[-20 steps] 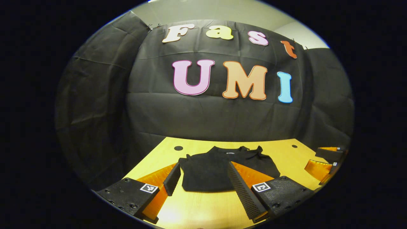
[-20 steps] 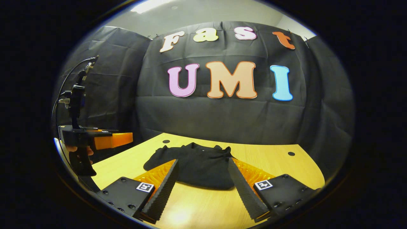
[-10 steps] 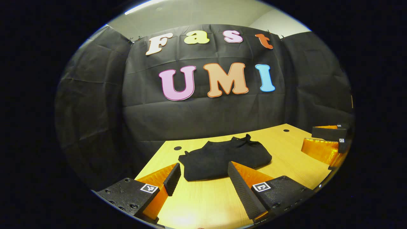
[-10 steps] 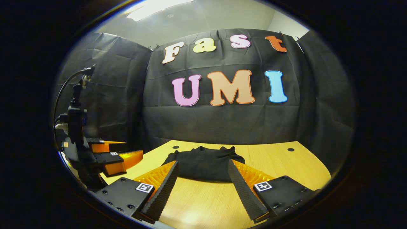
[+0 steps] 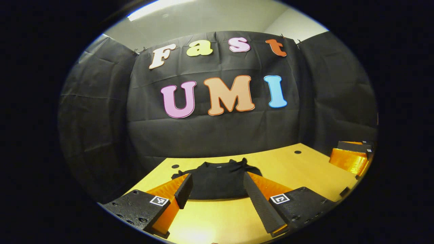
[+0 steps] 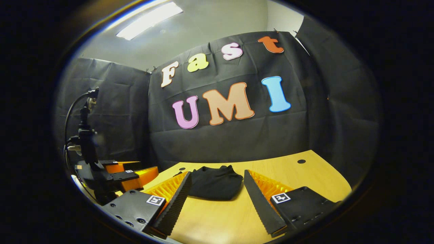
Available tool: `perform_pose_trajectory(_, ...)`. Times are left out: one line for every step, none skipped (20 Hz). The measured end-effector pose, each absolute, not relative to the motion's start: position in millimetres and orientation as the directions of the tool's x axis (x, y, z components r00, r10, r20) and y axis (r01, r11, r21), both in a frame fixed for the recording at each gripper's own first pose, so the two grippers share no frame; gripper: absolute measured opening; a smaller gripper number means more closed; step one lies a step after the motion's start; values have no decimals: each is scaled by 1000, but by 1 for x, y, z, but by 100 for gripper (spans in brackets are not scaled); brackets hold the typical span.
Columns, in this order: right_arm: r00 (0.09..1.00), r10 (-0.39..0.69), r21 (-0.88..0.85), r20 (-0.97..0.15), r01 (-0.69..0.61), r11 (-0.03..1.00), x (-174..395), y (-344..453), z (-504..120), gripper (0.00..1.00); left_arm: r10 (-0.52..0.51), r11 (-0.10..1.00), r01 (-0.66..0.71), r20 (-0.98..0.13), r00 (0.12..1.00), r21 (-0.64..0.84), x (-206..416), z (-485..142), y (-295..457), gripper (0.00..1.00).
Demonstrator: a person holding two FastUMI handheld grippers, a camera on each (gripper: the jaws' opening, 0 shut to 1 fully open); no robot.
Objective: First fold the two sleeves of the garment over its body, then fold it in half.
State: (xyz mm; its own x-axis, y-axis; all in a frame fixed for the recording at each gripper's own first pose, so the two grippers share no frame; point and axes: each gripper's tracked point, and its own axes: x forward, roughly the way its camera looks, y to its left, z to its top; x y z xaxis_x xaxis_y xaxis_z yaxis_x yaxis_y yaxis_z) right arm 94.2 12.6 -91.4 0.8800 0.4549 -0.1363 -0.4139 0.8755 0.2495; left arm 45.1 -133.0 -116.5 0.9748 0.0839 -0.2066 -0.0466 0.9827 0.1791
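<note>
Lying compactly folded on the worktop (image 5: 305, 169), the garment (image 5: 217, 181) sits ahead of both grippers. Left gripper (image 5: 217, 195) and right gripper (image 6: 217, 196) hold jaws spread, gripping nothing. Risk: re-approaching could snag and undo the 2 folds.

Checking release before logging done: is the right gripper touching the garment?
Apart. In the right gripper view the right gripper is open, with bare table between its fingertips and the black garment lying farther back.
</note>
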Motion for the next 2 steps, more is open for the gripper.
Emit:
perform_pose_trajectory(884,450,240,-128,-413,879,96,-9,-90,98,92,985,-59,-201,975,163,45,-117,-150,93)
perform_pose_trajectory(886,445,236,-129,-409,882,96,-29,-92,98,98,987,-69,-199,975,146,45,-118,-166,98)
